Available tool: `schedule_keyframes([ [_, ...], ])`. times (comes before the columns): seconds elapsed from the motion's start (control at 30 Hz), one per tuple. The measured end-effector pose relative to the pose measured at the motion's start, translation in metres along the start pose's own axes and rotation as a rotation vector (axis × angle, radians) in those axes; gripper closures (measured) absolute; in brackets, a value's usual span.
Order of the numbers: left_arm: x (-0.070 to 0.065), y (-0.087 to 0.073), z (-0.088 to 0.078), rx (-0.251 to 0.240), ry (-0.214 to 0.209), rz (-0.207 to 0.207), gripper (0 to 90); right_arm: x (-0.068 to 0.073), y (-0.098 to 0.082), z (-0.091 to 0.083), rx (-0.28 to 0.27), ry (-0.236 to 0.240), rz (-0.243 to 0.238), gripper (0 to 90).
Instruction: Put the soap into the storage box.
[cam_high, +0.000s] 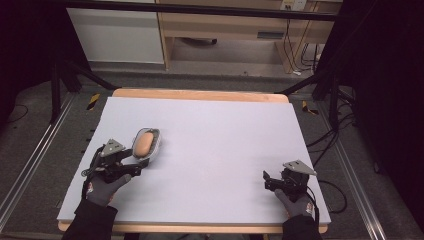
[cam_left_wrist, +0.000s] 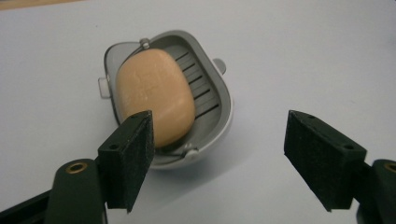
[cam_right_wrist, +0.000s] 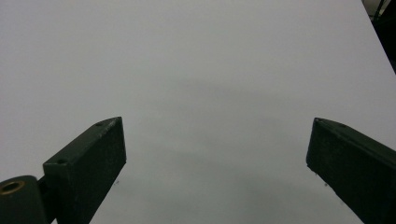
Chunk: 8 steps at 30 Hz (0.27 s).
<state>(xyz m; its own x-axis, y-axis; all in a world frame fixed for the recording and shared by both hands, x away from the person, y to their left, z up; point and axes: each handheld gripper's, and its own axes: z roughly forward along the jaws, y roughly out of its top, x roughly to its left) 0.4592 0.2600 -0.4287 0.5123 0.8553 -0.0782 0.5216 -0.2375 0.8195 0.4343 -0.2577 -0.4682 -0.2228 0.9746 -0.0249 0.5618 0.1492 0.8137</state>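
- Your left gripper (cam_left_wrist: 219, 158) sits just short of the soap dish (cam_left_wrist: 219, 100), fingers (cam_left_wrist: 128, 158) spread wide and holding nothing.
- The bar of soap (cam_left_wrist: 156, 95) lies in the dish, straight ahead of your left-hand finger; the other finger (cam_left_wrist: 322, 156) stands well off to the side over bare surface (cam_left_wrist: 303, 56).
- So your fingers are off-centre: the dish lines up with one finger, not with the gap between them. Slide the gripper sideways until the soap sits midway between both pads.
- From the high view, the left gripper (cam_high: 137, 167) is right beside the near end of the dish (cam_high: 156, 145), with the soap (cam_high: 144, 142) just beyond the fingertips.
- The soap looks smooth and rounded, so I'd judge it slippery. Grip across its narrow width, low on its sides, and close gently.
- Watch the wire bail and the rim of the dish: a finger coming down on metal could tip or shove the dish instead of taking the bar.
- Your right gripper (cam_high: 267, 181) rests well apart from the dish, fingers (cam_right_wrist: 86, 168) open wide over plain surface (cam_right_wrist: 201, 70), gripping nothing.
- If the dish slides as you close, bring the right fingers over to steady its rim.
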Motion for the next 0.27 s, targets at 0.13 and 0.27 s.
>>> schedule_keyframes([
  [0.13, 0.007, -0.013, -0.004, 0.016, 0.027, -0.011, 22.3, 0.000, -0.001, 0.001, 0.013, -0.010, 0.003, 5.1],
  [0.27, 0.014, -0.023, -0.008, 0.024, 0.044, -0.029, 21.7, 0.000, -0.003, 0.002, 0.015, -0.017, -0.001, 5.1],
])
